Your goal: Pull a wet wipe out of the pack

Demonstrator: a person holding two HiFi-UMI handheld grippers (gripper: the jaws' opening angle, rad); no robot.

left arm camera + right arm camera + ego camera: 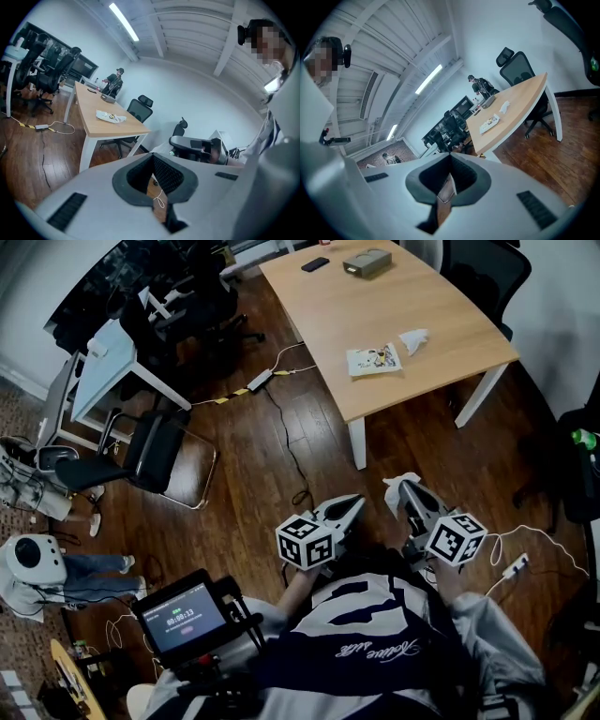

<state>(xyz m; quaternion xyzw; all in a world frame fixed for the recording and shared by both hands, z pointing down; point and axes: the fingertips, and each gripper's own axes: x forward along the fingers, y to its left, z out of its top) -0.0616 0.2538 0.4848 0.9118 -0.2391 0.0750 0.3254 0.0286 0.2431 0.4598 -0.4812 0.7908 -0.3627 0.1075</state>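
The wet wipe pack [374, 360] lies flat on the worktop [459, 320], with a crumpled wipe [412, 338] just beside it. A phone [315, 264] and a box [367, 262] sit well beyond the pack. My left gripper [353, 506] and right gripper [399, 489] hang well short of the pack, over the floor [412, 437]. Both have their fingers closed tip to tip, and I see nothing between them.

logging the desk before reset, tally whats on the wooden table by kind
wet wipe pack: 1
loose white wipe: 1
dark phone: 1
grey box: 1
total: 4
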